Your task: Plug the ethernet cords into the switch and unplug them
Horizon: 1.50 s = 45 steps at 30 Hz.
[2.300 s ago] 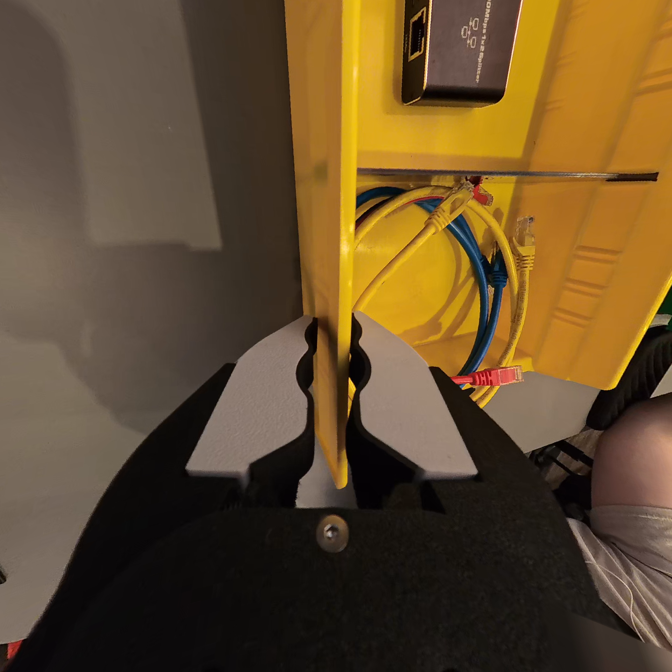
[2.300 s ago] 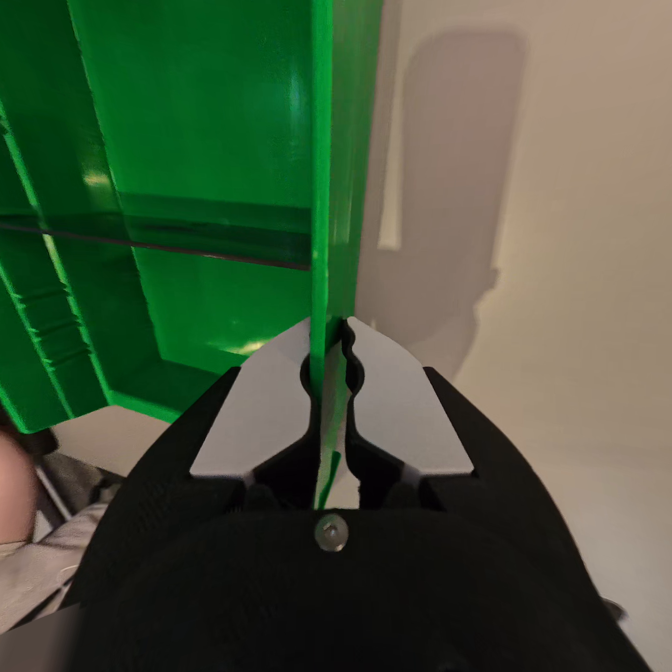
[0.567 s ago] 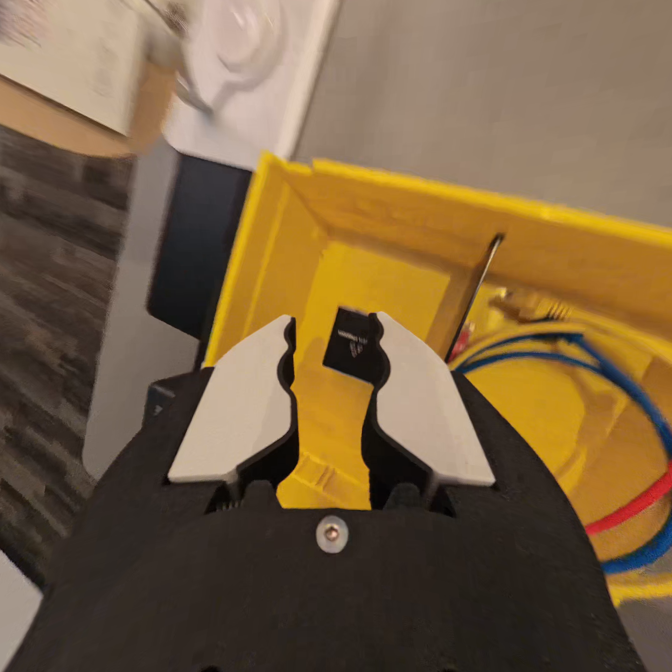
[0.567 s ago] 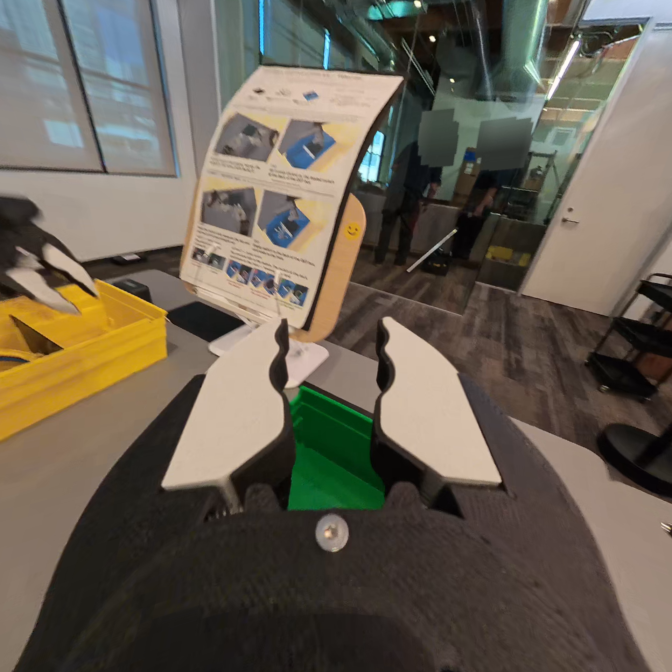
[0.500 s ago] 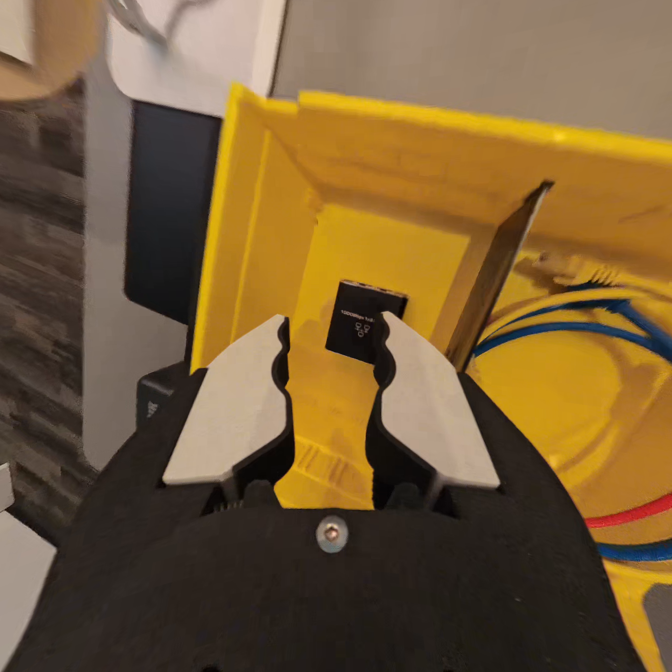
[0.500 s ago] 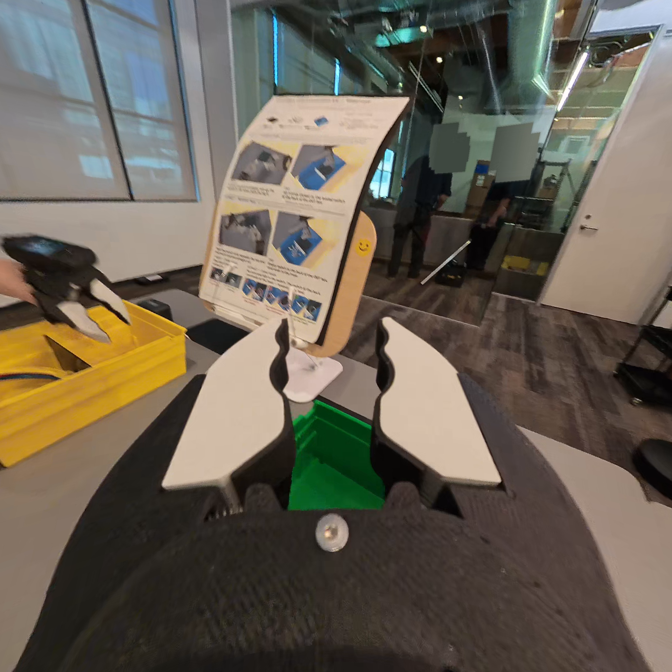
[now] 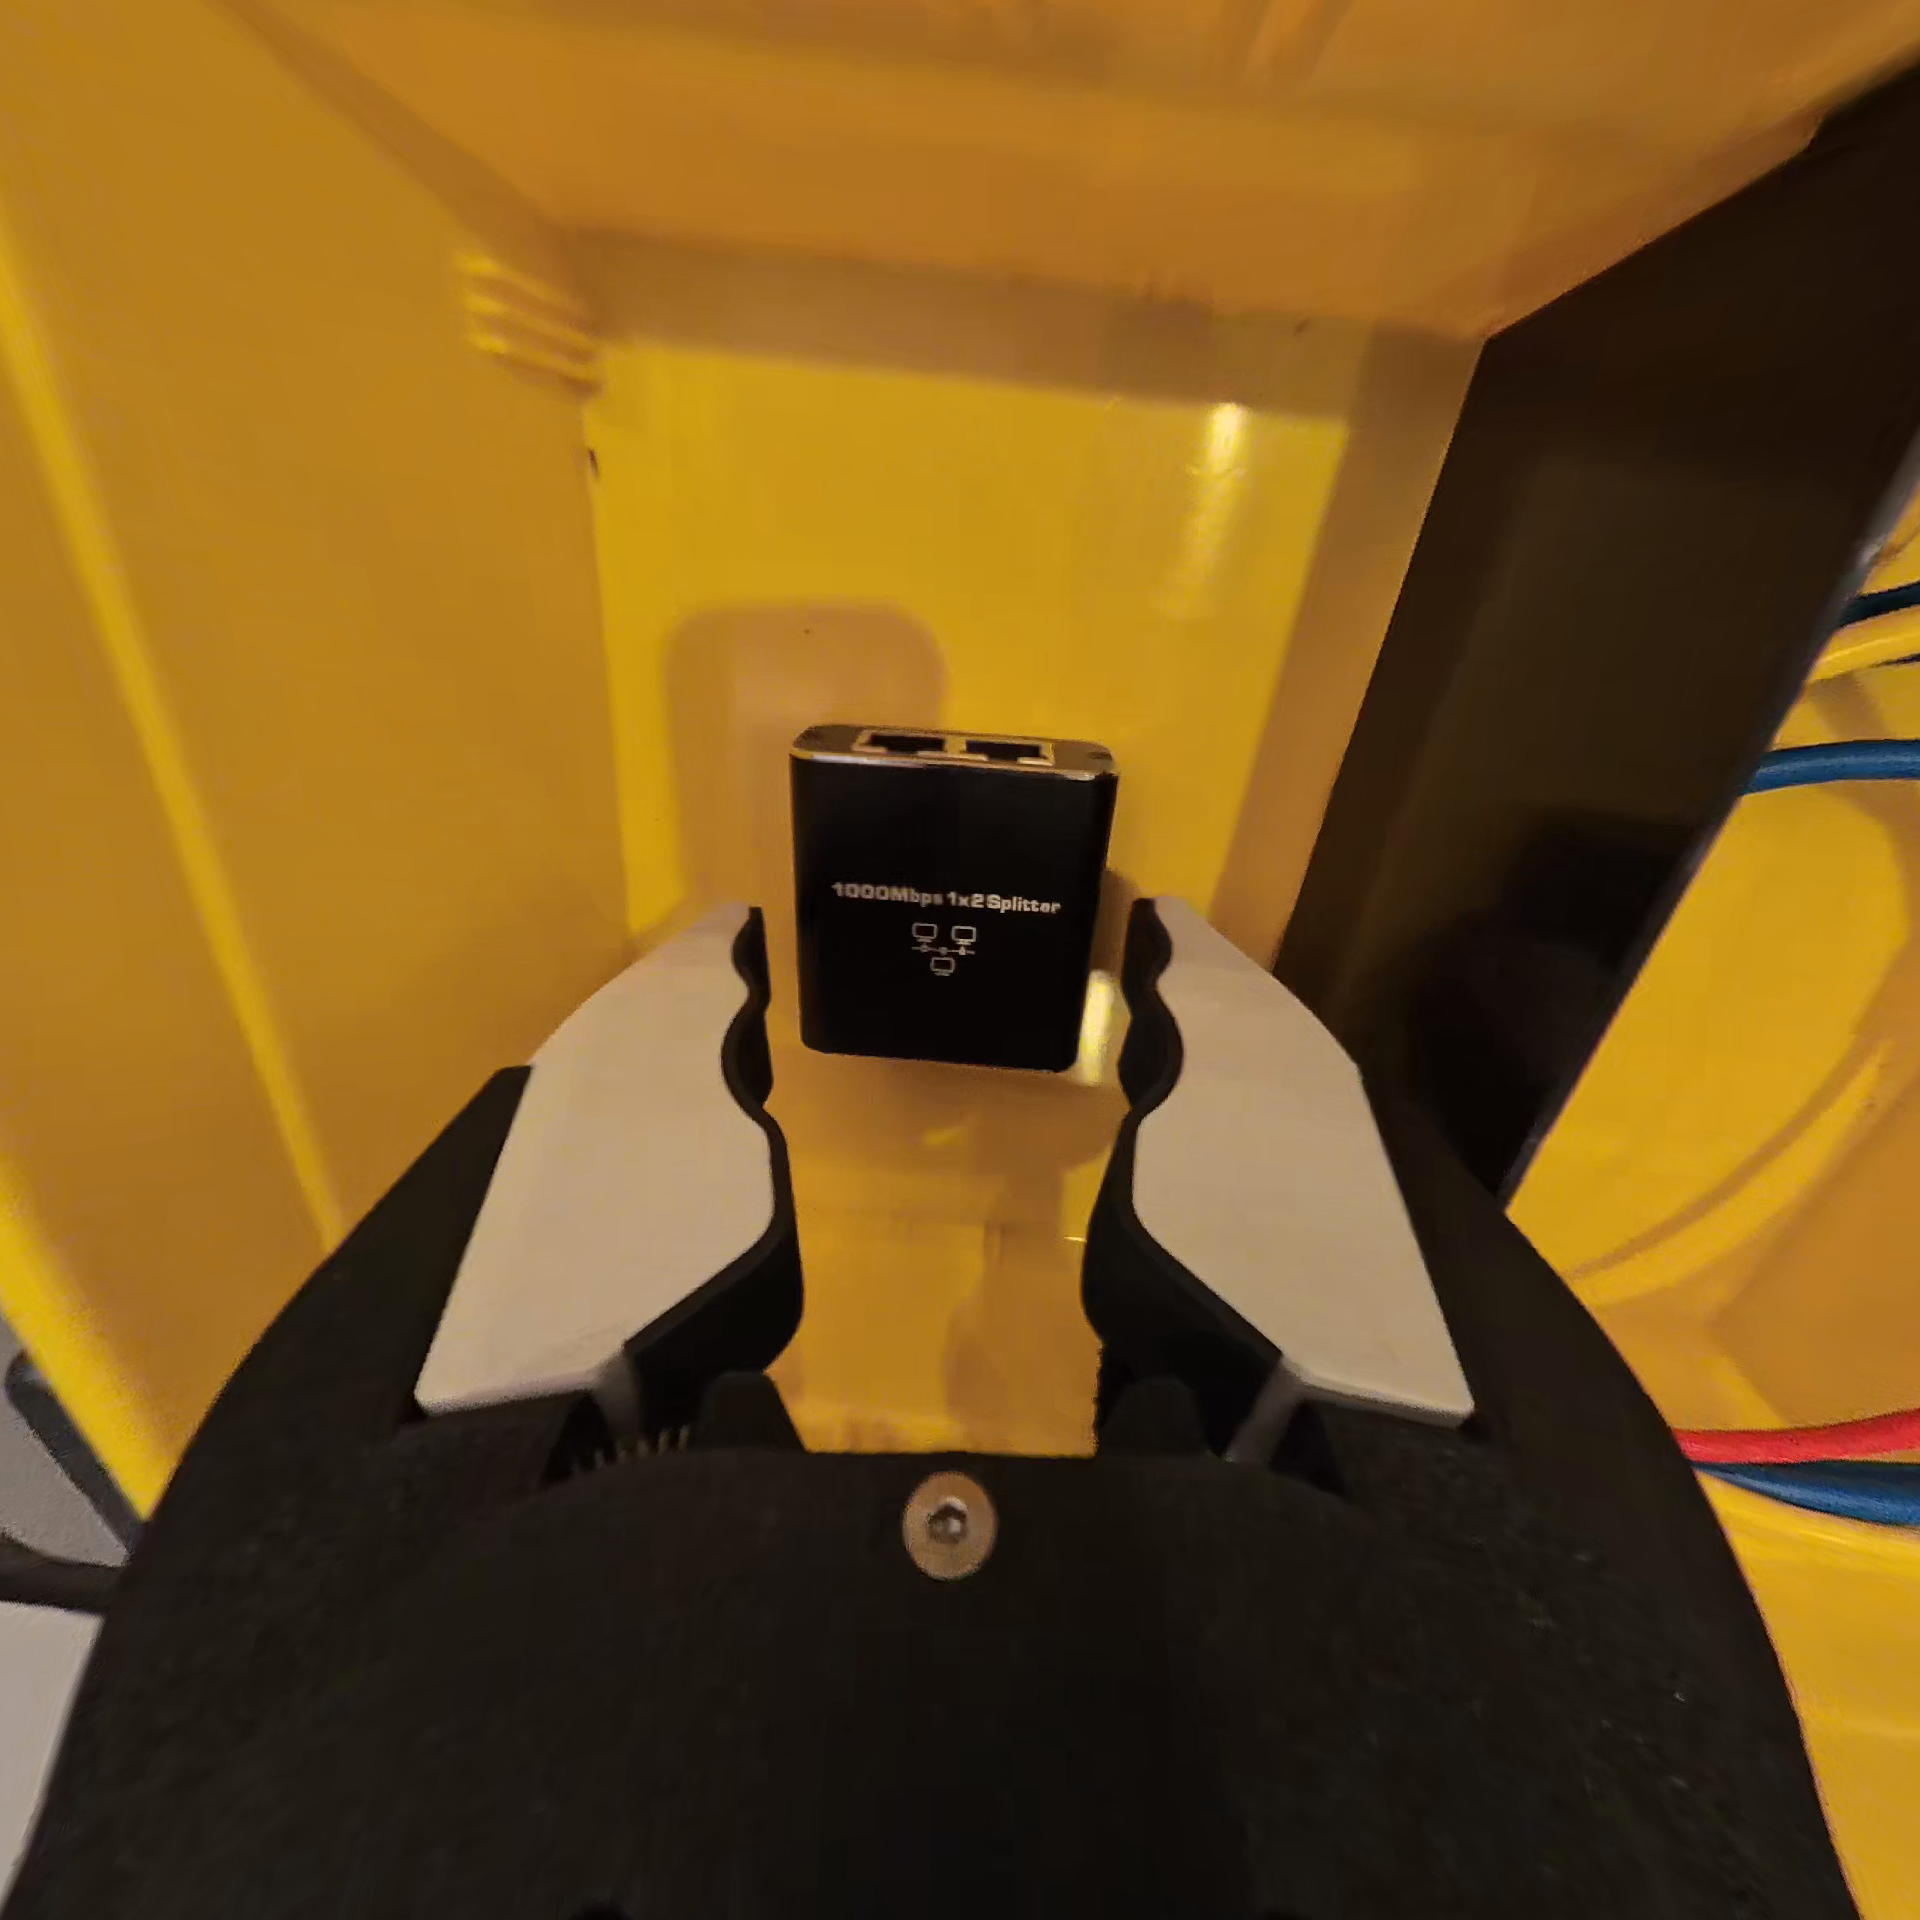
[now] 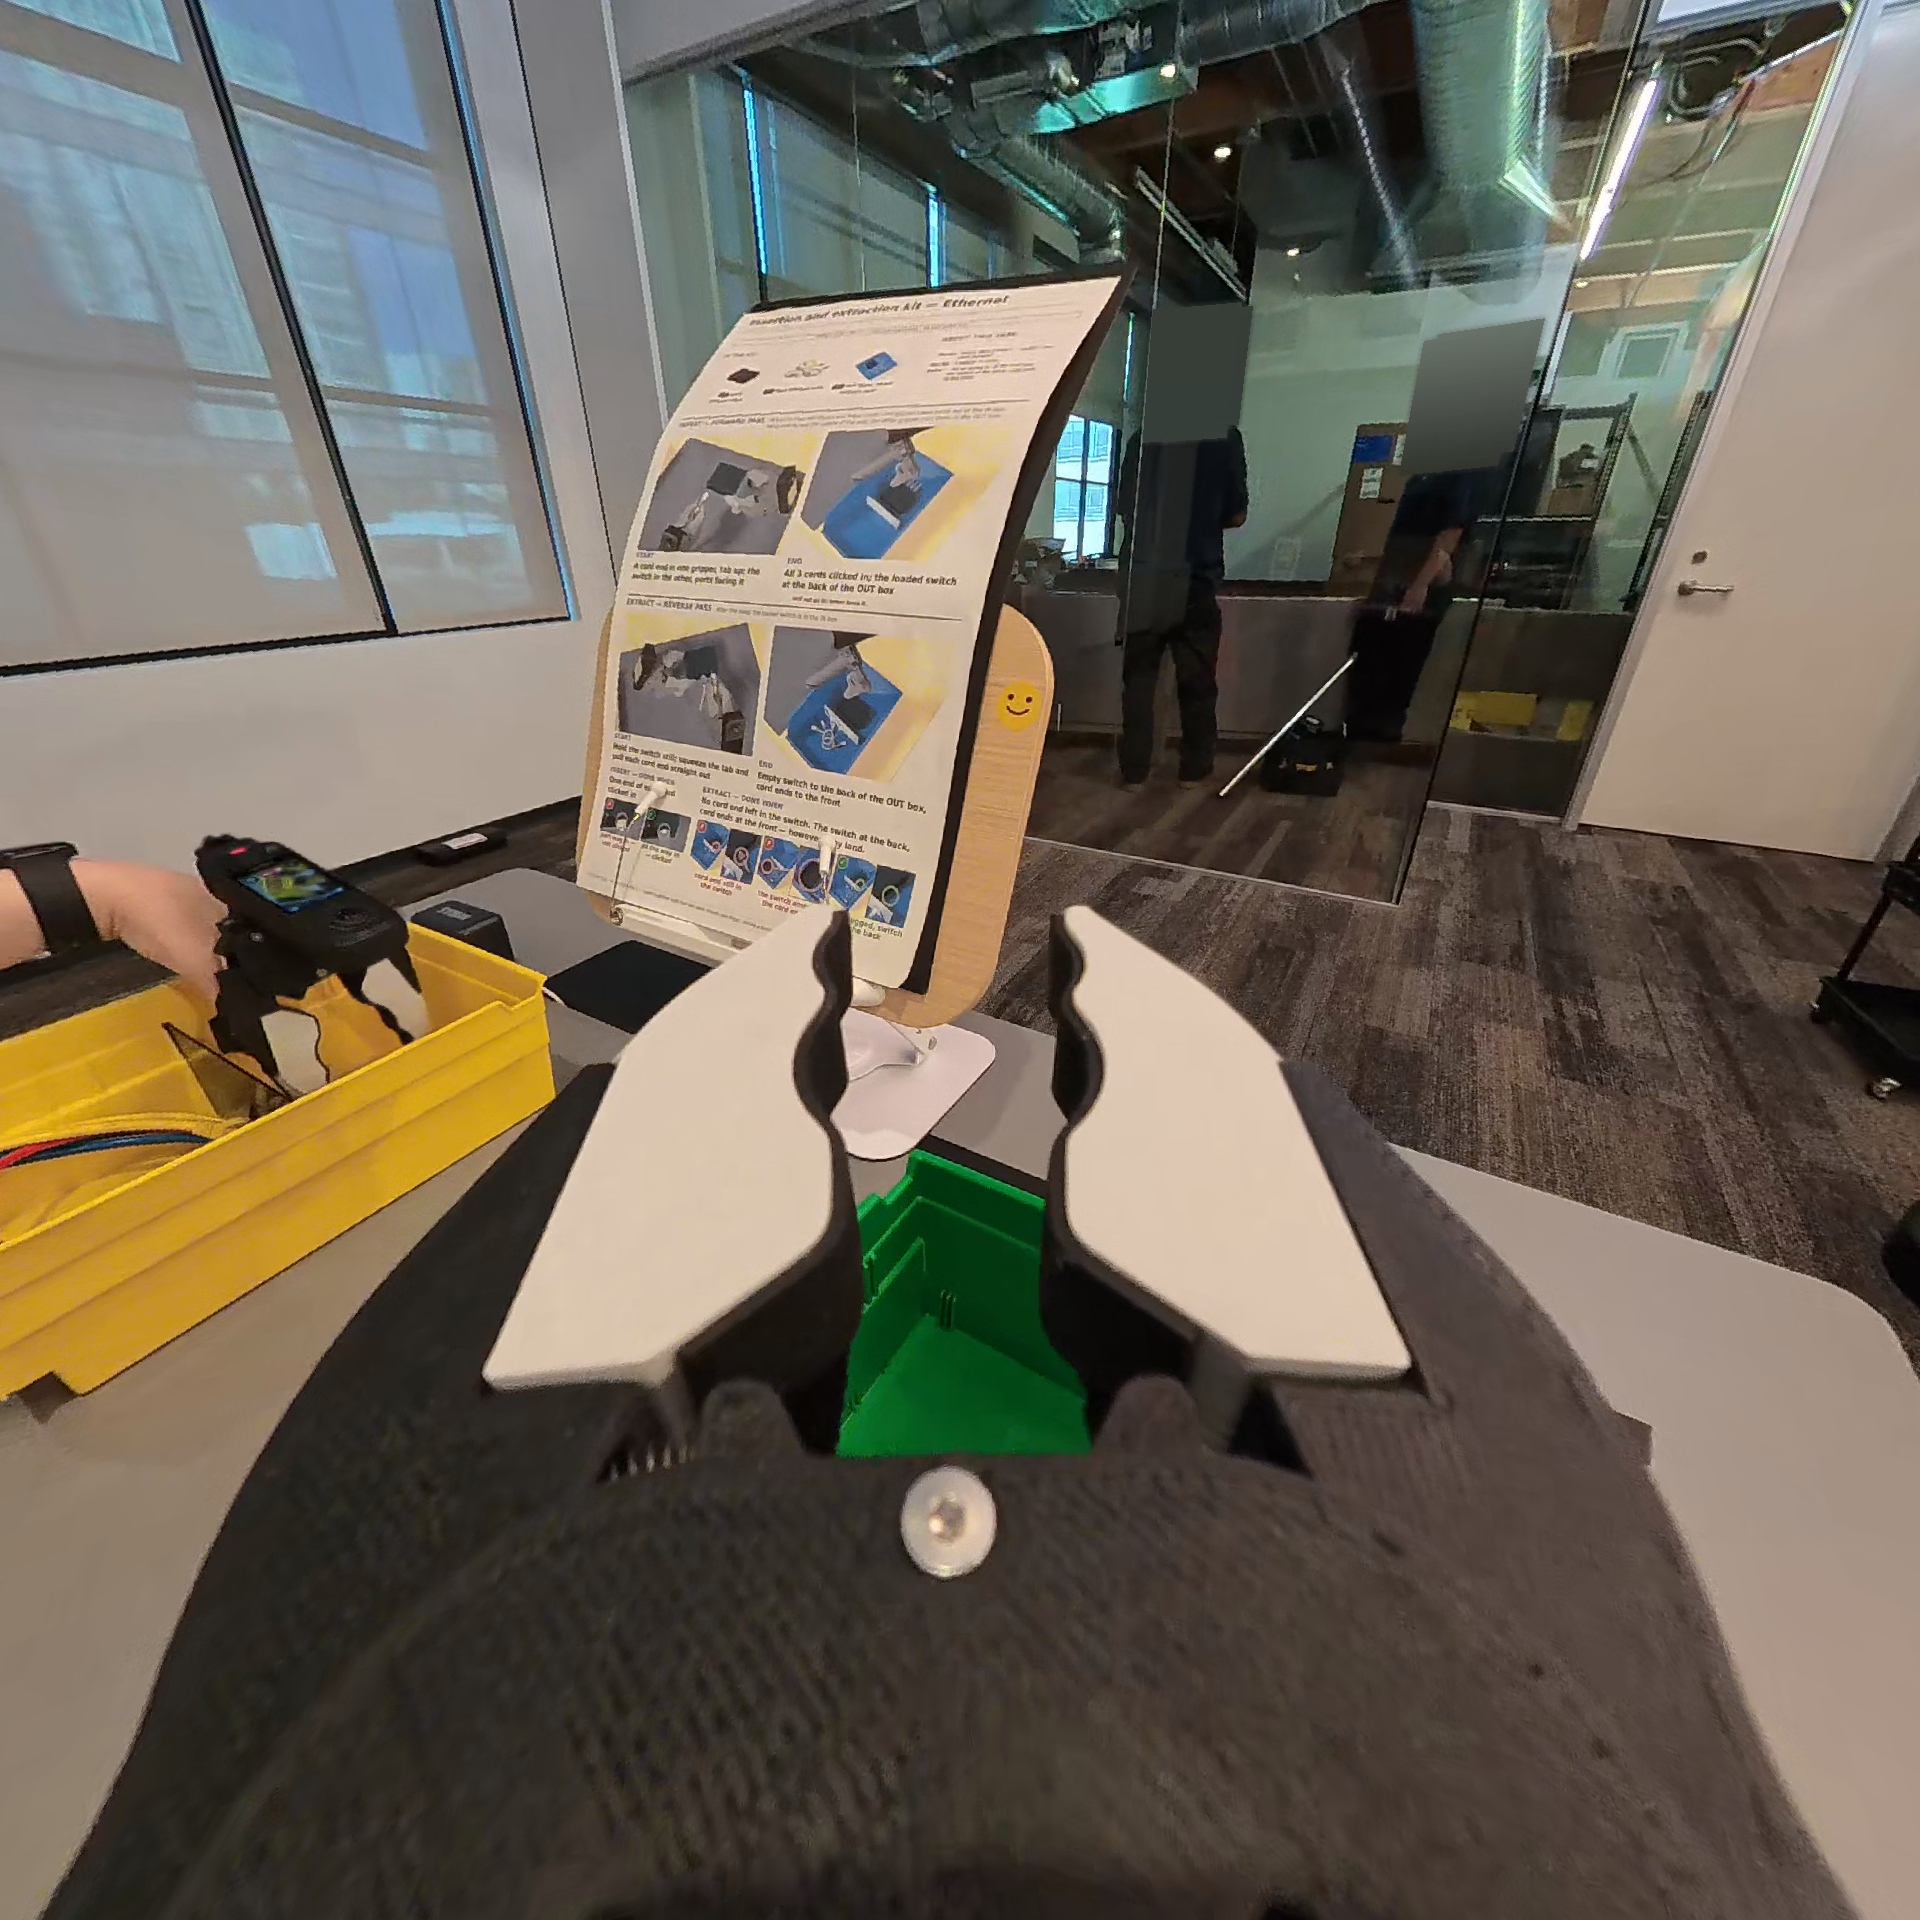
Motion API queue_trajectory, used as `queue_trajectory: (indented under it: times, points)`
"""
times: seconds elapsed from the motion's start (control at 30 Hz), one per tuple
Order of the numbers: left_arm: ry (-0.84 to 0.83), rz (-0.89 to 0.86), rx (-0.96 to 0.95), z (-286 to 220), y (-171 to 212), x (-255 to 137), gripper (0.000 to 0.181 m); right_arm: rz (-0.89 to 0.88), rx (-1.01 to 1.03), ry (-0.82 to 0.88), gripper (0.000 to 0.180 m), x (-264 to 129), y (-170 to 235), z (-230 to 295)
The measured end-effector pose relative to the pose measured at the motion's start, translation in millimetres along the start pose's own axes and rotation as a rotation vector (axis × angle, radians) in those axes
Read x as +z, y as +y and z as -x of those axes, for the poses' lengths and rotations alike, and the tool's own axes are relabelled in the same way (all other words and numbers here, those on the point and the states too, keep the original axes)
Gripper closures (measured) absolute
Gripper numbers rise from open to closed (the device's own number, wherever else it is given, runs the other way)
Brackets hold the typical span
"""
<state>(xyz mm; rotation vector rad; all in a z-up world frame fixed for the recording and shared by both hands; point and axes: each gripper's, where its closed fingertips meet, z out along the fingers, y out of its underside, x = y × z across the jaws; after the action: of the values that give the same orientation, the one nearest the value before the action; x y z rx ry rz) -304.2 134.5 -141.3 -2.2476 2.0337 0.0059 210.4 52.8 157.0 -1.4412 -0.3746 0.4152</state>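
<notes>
- The small black box-shaped switch (image 7: 951,899) lies on the yellow plastic bin's (image 7: 312,727) floor, its 2 ports facing away.
- The left gripper (image 7: 945,920) is wide open, fingertips flanking the switch's near end.
- The right gripper (image 8: 945,935), also open and empty, hovers over the green bin (image 8: 951,1340).

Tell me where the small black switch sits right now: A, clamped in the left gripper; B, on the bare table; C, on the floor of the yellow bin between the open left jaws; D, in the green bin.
C: the switch rests on the yellow bin floor, ungripped, between the left gripper jaws, which stand open.
</notes>
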Motion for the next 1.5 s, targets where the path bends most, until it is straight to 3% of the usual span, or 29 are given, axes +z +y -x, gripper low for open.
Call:
queue_trajectory:
  times: [0.1, 0.3, 0.6, 0.7, 0.83, 0.97, 1.07, 1.23, 1.5]
  points:
    - [-0.028, 0.03, 0.043, 3.1, 1.1, 3.6, 0.125, 0.014, -0.003, -0.011, 0.144, 3.8, 2.4, 2.8]
    - [-0.085, 0.151, 0.02, 13.5, 13.9, -4.3, 0.125, 0.017, -0.013, -0.019, 0.146, 3.6, 1.6, 4.9]
    - [-0.219, 0.198, -0.037, 12.7, 7.6, -88.3, 0.126, -0.026, 0.003, -0.029, 0.147, -8.7, -8.9, 3.2]
    - [-0.281, 0.173, 0.005, 5.0, -24.4, -124.6, 0.126, -0.039, 0.0, -0.029, 0.147, -16.4, -15.2, 5.1]
    - [-0.295, 0.011, 0.1, -22.8, -121.0, -149.2, 0.126, -0.073, -0.017, -0.033, 0.147, -30.7, -28.7, 12.3]
    - [-0.19, -0.144, 0.165, -58.0, -224.5, -119.2, 0.126, -0.13, -0.015, -0.065, 0.149, -44.7, -45.1, 25.7]
    - [-0.149, -0.11, 0.211, -69.3, -264.8, -71.7, 0.126, -0.151, -0.05, -0.08, 0.15, -56.0, -52.1, 33.3]
    - [-0.085, -0.048, 0.155, -68.4, -285.1, -9.7, 0.126, -0.179, -0.037, -0.067, 0.153, -73.3, -56.8, 26.3]
    - [-0.045, -0.027, 0.092, -67.1, -285.9, 22.6, 0.126, -0.138, 0.014, -0.068, 0.154, -71.3, -43.5, 11.0]
